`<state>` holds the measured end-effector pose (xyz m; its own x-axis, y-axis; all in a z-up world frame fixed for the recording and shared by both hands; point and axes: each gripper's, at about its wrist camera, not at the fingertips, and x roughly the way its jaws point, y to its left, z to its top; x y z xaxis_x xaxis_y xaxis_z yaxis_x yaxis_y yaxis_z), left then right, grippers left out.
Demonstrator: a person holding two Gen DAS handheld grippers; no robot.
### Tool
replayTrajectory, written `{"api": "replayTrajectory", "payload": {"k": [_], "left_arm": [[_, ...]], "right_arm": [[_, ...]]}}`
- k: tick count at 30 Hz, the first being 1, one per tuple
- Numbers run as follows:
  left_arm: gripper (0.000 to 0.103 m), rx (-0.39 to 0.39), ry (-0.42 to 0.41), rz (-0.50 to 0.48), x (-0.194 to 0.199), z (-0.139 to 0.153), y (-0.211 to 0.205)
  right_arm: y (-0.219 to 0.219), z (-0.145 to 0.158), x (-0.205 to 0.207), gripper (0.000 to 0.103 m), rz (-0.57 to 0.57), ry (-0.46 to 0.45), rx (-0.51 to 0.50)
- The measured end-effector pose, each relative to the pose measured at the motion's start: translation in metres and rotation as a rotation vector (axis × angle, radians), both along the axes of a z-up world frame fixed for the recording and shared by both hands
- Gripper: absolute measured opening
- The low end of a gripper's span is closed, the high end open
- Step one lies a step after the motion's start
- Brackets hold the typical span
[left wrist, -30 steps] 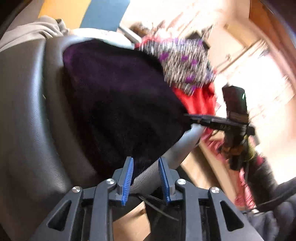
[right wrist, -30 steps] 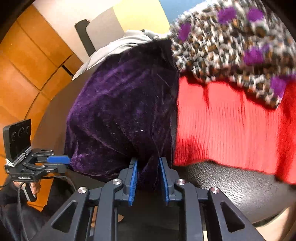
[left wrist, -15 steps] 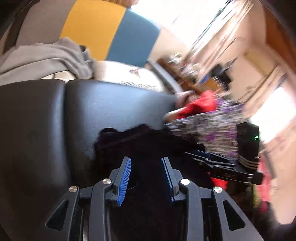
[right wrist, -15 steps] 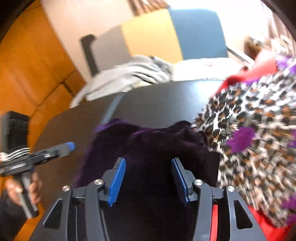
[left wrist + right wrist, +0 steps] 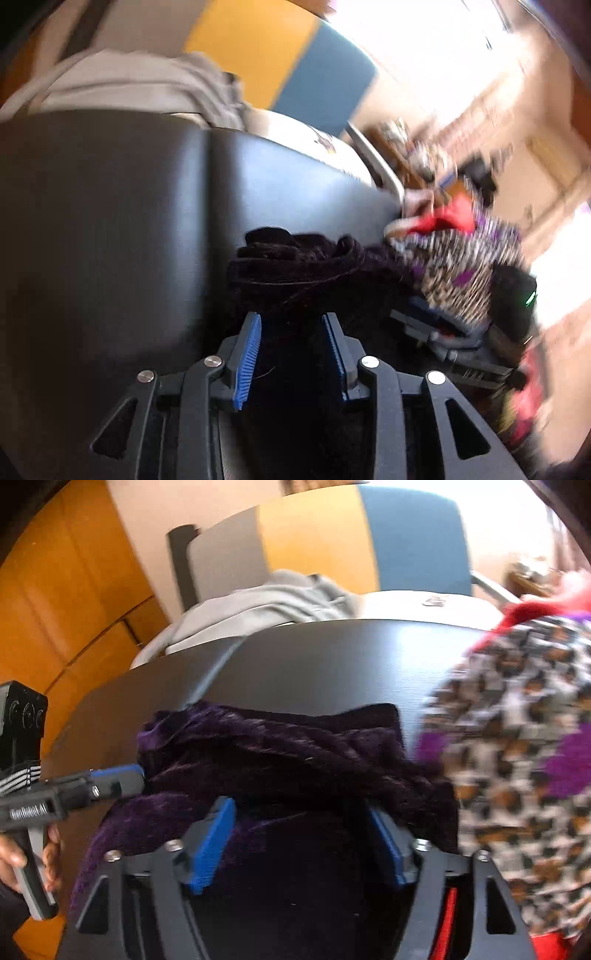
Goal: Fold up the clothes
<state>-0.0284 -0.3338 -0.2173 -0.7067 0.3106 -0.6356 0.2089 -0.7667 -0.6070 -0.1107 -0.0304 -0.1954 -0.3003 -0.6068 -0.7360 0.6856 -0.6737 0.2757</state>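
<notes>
Lying bunched at frame centre on the black padded desk point(image 5: 332, 657): dark purple velvet garment point(image 5: 280, 749), soft, limp, probably light, pile likely slippery. Best taken at a hem edge or corner, pinched deep. Right hand-held gripper point(image 5: 301, 843): just been opening, jaws wide, velvet between, unpressed. Left hand-held gripper point(image 5: 291, 350): likewise opening, released over the same cloth. Leopard-print purple-spotted fabric point(image 5: 517, 746) at right.

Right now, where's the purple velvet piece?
In the right wrist view the velvet lies bunched on the black table, centre, just ahead of the right tongs, with the leopard-print garment touching its right side.
</notes>
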Motion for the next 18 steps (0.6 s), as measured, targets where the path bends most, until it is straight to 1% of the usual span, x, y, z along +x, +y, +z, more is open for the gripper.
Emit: {"api": "replayTrajectory", "payload": {"k": [1,3,4,6,8,9,10,12,15,17,18], "left_arm": [[0.041,0.043,0.015,0.028,0.011,0.0,-0.01],[0.043,0.029,0.018,0.085,0.036,0.001,-0.022],[0.044,0.018,0.022,0.094,0.046,0.002,-0.025],[0.046,0.011,0.03,0.091,0.065,0.001,-0.03],[0.054,0.026,0.034,0.071,0.081,-0.001,-0.033],[0.055,0.029,0.034,0.062,0.088,-0.004,-0.034],[0.056,0.035,0.032,0.053,0.093,-0.008,-0.033],[0.058,0.082,0.027,0.026,0.101,-0.019,-0.031],[0.06,0.138,0.034,-0.014,0.107,-0.031,-0.027],[0.061,0.187,0.036,-0.034,0.105,-0.04,-0.024],[0.061,0.202,0.045,-0.037,0.103,-0.042,-0.024]], "right_arm": [[-0.004,0.0,0.006,0.088,0.027,-0.008,-0.014],[-0.021,-0.001,0.014,0.088,0.083,-0.015,-0.035],[-0.033,-0.001,0.018,0.088,0.107,-0.022,-0.049],[-0.037,0.004,0.021,0.088,0.133,-0.068,-0.128],[-0.027,0.011,0.018,0.086,0.131,-0.123,-0.218],[-0.019,0.014,0.016,0.086,0.122,-0.144,-0.252],[-0.01,0.015,0.016,0.086,0.115,-0.16,-0.257],[0.008,0.014,0.017,0.086,0.1,-0.19,-0.25],[0.032,0.003,0.022,0.086,0.069,-0.213,-0.17],[0.043,-0.005,0.027,0.088,0.066,-0.257,-0.155],[0.042,-0.011,0.027,0.088,0.077,-0.285,-0.154]]}}
